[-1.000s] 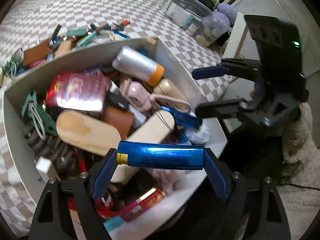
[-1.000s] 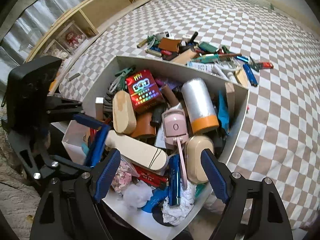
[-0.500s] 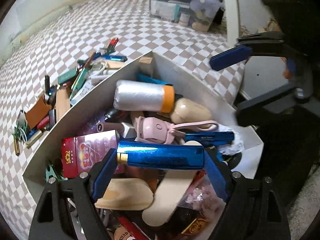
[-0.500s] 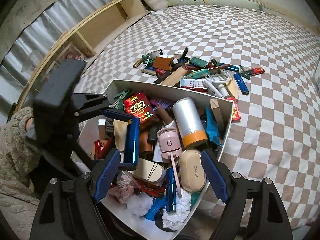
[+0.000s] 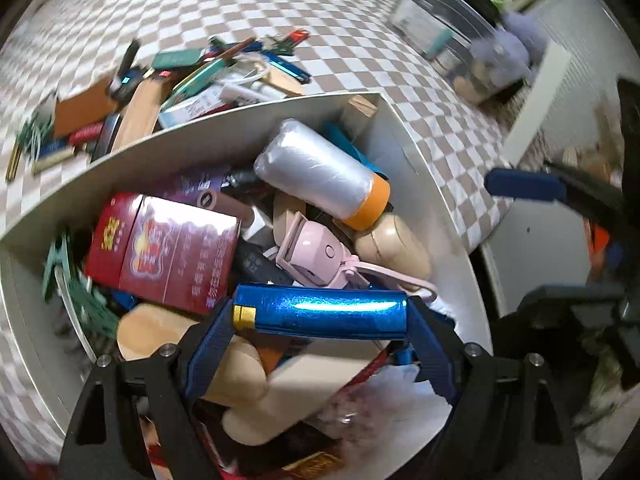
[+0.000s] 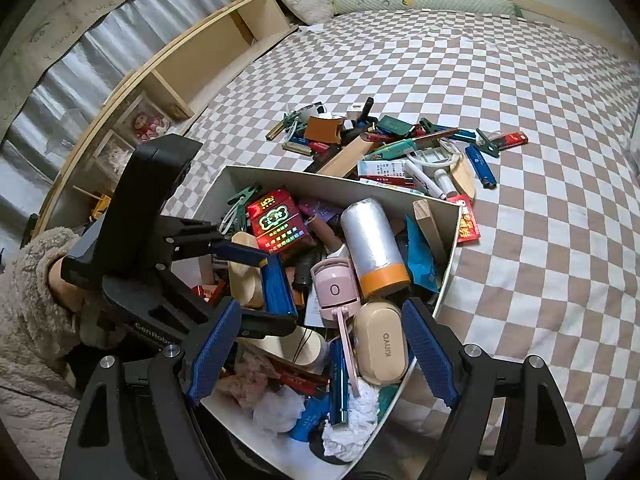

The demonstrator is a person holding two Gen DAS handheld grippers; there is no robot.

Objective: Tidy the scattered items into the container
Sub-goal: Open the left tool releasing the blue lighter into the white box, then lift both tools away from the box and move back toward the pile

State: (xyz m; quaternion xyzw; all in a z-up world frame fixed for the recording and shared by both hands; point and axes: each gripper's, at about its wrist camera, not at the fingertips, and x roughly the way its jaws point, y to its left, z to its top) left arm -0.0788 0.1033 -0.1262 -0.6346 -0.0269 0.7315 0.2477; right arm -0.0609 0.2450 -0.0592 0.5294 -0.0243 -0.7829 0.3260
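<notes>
Left wrist view: left tongs (image 5: 320, 316) clamped end to end on a shiny blue lighter (image 5: 320, 312), held crosswise above the white box (image 5: 404, 136). Box crammed: red packet (image 5: 168, 256), clear roll with orange end (image 5: 324, 176), pink gadget with strap (image 5: 316, 252), beige case (image 5: 392, 248), wooden pieces. Loose pile (image 5: 180, 76) lies on the checked bed cover (image 5: 280, 4) just beyond the box's far wall. Right tongs (image 5: 532, 236) at the right edge, spread wide, empty. Right wrist view: right tongs (image 6: 320, 344) wide apart with nothing between them, hovering over the box's (image 6: 332, 184) near corner; left tongs (image 6: 260, 292) grip the lighter (image 6: 276, 288) over the box; fleece sleeve (image 6: 28, 304) at left; scattered items (image 6: 400, 148) behind the box.
</notes>
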